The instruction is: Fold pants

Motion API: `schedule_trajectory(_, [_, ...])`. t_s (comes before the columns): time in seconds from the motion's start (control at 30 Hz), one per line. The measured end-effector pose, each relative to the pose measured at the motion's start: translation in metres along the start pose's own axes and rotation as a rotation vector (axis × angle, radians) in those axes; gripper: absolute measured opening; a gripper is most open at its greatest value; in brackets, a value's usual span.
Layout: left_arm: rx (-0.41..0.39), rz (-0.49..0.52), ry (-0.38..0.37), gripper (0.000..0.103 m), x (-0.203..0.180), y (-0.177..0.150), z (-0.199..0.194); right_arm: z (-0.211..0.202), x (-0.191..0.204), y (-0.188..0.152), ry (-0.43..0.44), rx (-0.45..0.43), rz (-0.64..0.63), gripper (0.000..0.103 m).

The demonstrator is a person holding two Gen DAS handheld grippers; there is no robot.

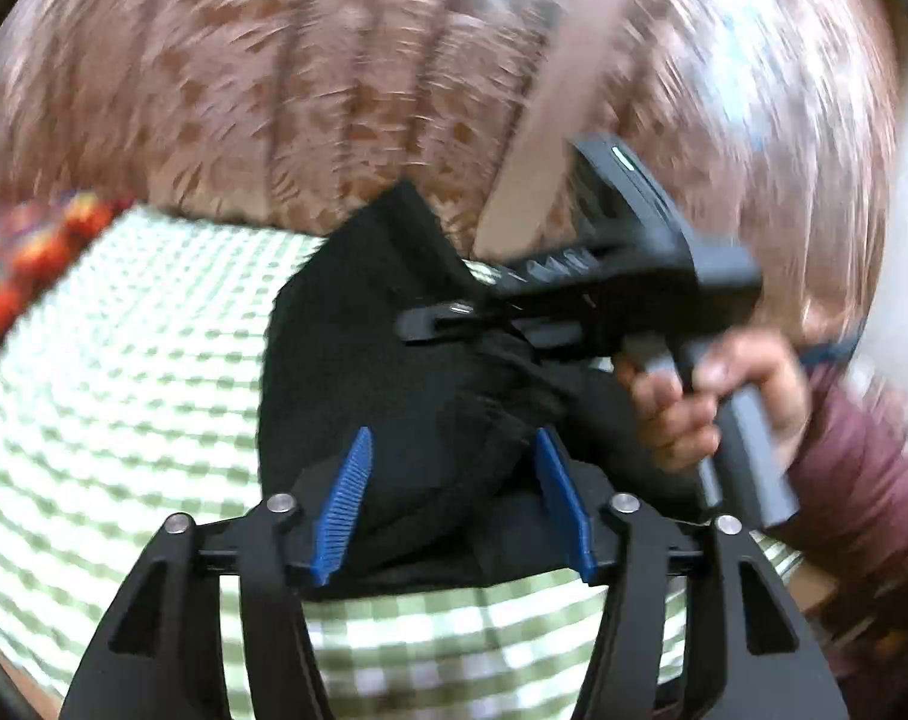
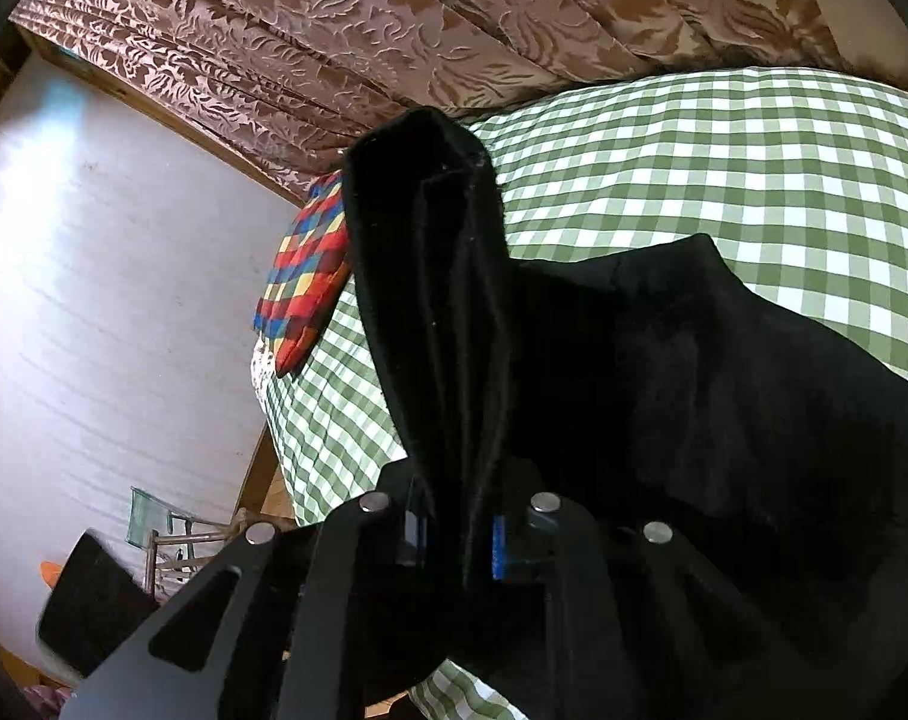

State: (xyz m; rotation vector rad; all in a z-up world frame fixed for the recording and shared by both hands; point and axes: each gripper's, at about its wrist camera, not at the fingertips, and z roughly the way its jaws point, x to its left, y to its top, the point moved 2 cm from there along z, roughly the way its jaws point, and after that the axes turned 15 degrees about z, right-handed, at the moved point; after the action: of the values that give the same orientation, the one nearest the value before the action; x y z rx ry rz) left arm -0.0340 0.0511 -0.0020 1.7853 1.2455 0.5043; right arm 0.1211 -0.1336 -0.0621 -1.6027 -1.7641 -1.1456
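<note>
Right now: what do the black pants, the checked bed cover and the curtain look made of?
Black pants: soft matte fabric, probably fleece or brushed knit; fuzzy edges, no sheen.
Checked bed cover: thin woven cloth, likely cotton; flat green-and-white gingham, matte.
Curtain: heavier woven drape, perhaps jacquard; raised floral pattern with a slight sheen, hanging in pleats.

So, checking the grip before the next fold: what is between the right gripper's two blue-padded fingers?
A bunched fold of the black fabric pants, clamped between the right gripper pads; the right wrist view shows it.
</note>
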Motion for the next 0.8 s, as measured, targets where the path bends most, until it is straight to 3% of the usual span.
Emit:
schedule_trajectory(0.1, [-0.022, -0.224, 0.022, 0.056, 0.05, -0.011, -0.015, -0.009, 0.013, -0.007, 0.025, -0.005, -0.028, 0.012])
schedule_trajectory(0.27, [-0.004, -0.412, 0.097, 0.056, 0.105, -0.03, -0.019, -0.021, 0.037, -0.013, 0.052, -0.013, -0.064, 0.012])
schedule_trajectory(0.37, [0.023, -0.399, 0.13, 0.056, 0.108, -0.031, -0.014, -0.029, 0.046, -0.015, 0.053, -0.022, -0.08, 0.012])
schedule_trajectory(0.53, [0.064, -0.348, 0.12, 0.056, 0.1, -0.022, 0.004, -0.049, 0.061, -0.018, 0.066, -0.041, -0.109, 0.012])
schedule_trajectory(0.8, [0.056, -0.251, -0.002, 0.056, 0.067, -0.001, 0.035, -0.095, 0.068, -0.024, 0.077, -0.085, -0.142, 0.012])
